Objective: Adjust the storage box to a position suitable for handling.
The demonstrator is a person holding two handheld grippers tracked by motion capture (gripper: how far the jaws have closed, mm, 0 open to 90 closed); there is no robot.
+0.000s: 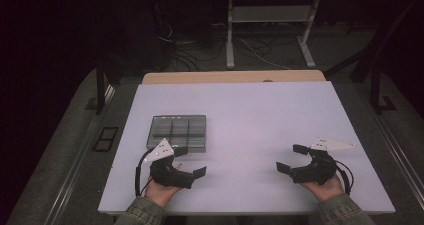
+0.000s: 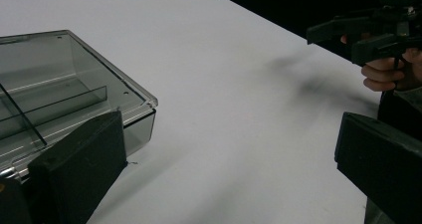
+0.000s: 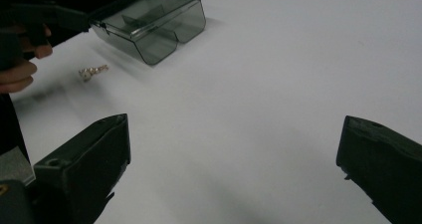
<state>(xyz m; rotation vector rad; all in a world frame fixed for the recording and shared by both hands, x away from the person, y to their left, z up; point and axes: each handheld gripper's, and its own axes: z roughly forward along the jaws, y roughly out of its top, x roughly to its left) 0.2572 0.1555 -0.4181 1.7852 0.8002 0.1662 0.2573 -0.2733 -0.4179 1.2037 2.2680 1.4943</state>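
A clear plastic box [image 1: 177, 131] with compartments and a shut lid lies on the left half of the white table [image 1: 260, 110]. My left gripper [image 1: 191, 161] hovers just in front of the box, open, nothing between its jaws. In the left gripper view the box [image 2: 59, 99] sits beside the left jaw, and that gripper [image 2: 231, 174] points along the bare table. My right gripper [image 1: 290, 158] is open over the table's right front, jaws empty. In the right gripper view, the gripper [image 3: 234, 169] faces the box [image 3: 149, 20], and a small shiny metal piece [image 3: 93, 72] lies on the table nearer than it.
The table's wooden far edge [image 1: 235, 76] borders a dark floor with cables and a metal stand [image 1: 270, 15]. The other hand and its gripper [image 2: 368, 32] show at upper right in the left gripper view. White tabletop stretches between and beyond the two grippers.
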